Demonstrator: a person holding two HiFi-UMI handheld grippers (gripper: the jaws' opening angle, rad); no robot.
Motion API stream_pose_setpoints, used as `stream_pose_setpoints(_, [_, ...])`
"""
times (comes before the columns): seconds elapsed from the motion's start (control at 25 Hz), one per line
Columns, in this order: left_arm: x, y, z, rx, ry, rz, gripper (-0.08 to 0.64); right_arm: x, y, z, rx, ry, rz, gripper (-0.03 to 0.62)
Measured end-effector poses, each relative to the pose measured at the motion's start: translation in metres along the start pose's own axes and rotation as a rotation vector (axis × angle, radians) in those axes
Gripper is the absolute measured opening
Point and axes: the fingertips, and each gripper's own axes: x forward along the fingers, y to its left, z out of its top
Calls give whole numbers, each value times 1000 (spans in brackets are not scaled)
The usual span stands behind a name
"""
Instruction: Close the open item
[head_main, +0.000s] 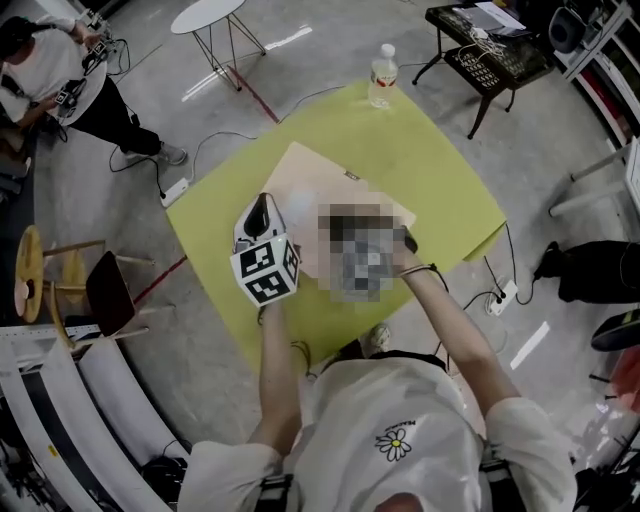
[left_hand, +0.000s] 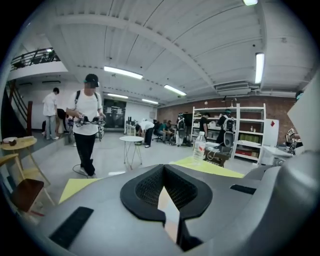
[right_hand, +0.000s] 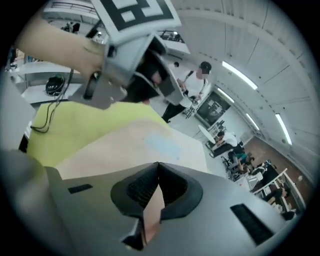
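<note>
Your left gripper (left_hand: 163, 167) and right gripper (right_hand: 158, 166): jaws together, empty. Tan folder (head_main: 305, 172) on desk (head_main: 435, 165) looks light, thin, floppy; take its free edge.

A white short-sleeved T-shirt (head_main: 440, 400) bears a daisy print (head_main: 395, 441). The left gripper (left_hand: 162, 167) and right gripper (right_hand: 158, 165) are grey with black ribbed pads (left_hand: 145, 187). The left one carries a black-and-white marker cube (head_main: 266, 270).

R hand-held gripper (right_hand: 158, 165) jaws together; beige board (right_hand: 135, 145) ahead on yellow-green tbl (right_hand: 75, 125).
</note>
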Motion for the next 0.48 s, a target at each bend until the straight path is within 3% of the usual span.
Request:
stream_pose_setpoints(0.16, [2,3,-9,-2,17,2,14,23,-3,-43,67,148,50,12])
stream_pose_setpoints(0.32, [8,3,-11,-1,26,-5,14,36,-19,-68,76,227,-10,12])
stream_pose_setpoints(0.48, [15,3,-10,-3,30,-7,14,46,-39,-82,155,275,-11,12])
